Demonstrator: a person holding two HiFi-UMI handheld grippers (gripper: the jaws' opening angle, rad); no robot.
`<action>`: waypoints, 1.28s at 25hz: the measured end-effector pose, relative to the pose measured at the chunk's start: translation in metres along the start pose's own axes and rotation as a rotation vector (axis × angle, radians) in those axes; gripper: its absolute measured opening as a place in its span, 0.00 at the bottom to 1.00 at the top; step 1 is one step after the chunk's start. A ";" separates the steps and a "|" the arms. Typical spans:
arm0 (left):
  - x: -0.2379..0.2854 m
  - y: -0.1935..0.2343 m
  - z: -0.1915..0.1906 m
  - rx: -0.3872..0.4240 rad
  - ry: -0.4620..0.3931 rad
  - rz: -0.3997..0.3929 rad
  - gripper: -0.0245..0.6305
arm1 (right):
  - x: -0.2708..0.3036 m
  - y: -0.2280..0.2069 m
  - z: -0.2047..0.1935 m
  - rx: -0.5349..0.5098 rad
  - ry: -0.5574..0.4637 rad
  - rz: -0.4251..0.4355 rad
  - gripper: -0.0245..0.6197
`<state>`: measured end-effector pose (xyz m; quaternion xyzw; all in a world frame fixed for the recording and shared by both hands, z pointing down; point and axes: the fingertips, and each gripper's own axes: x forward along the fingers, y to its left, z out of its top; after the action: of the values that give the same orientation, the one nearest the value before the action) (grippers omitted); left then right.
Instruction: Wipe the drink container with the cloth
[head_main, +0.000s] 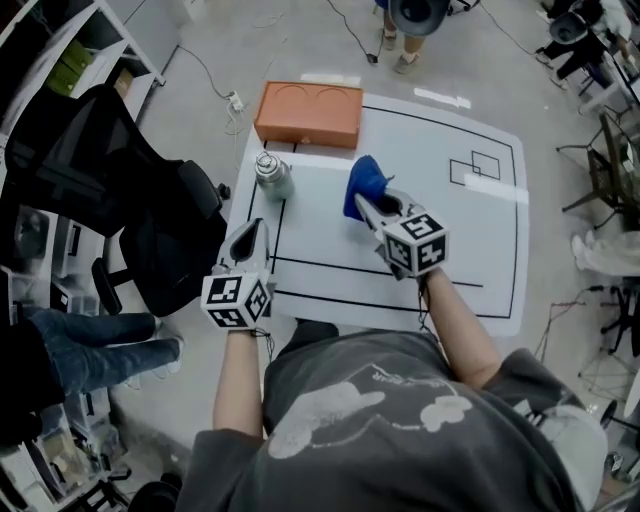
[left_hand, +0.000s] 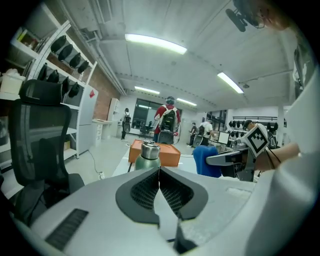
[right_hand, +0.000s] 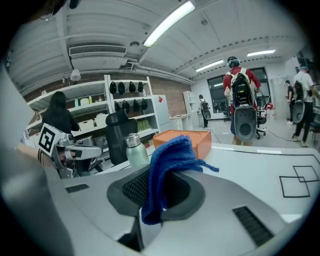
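Head view: drink container (head_main: 272, 176) stands upright, its long axis vertical

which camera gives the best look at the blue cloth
The right gripper view: the blue cloth fills the centre, pinched in the right tool, its weave clear. The head view shows only a small blue bunch from above; the left gripper view shows a small blue lump right of the bottle.

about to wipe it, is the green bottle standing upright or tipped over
Upright: the green bottle stands on its base on the table, silver cap on top, vertical in both gripper views.
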<state>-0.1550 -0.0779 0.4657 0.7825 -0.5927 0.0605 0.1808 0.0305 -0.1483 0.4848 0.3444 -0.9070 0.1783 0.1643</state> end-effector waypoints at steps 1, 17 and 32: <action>0.004 0.006 0.003 0.009 0.005 -0.009 0.04 | 0.004 0.001 0.005 0.001 -0.002 -0.010 0.11; 0.061 0.029 0.000 0.150 0.144 -0.341 0.50 | 0.045 0.020 0.032 0.016 -0.015 -0.133 0.11; 0.111 0.021 -0.011 0.314 0.213 -0.427 0.60 | 0.073 0.054 0.040 -0.079 0.083 -0.048 0.11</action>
<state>-0.1411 -0.1796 0.5142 0.8972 -0.3757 0.1943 0.1272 -0.0651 -0.1696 0.4692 0.3518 -0.8971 0.1527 0.2195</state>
